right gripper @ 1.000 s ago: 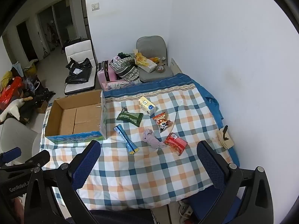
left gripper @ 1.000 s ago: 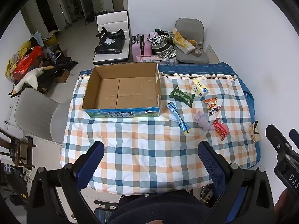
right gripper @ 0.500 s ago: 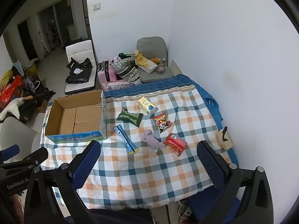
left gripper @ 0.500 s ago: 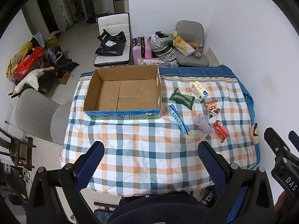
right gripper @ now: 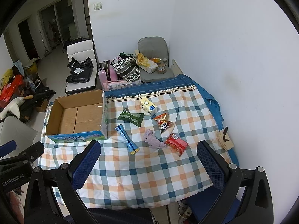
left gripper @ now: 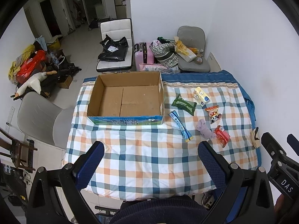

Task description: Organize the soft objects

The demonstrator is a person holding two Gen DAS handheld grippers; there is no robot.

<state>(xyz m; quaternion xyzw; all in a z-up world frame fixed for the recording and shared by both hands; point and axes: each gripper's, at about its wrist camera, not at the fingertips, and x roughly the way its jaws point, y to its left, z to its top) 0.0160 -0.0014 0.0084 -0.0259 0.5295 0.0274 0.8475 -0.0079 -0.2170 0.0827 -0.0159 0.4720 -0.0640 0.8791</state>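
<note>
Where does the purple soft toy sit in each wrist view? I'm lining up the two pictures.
Left wrist: purple soft toy right of centre, between the blue stick pack and the red packet.
Right wrist: near centre, between the same two.
Shared landmark: the cardboard box, left of the items in both.

Place: my home, a lived-in room.
Signs: checked quilt [left gripper: 149, 158] over my table, pink suitcase [left gripper: 143, 56], cluttered chairs [left gripper: 115, 56].

Empty cardboard box [left gripper: 127, 100] sits left of scattered packets [left gripper: 184, 103] (checked cloth [left gripper: 142, 160] beneath).
</note>
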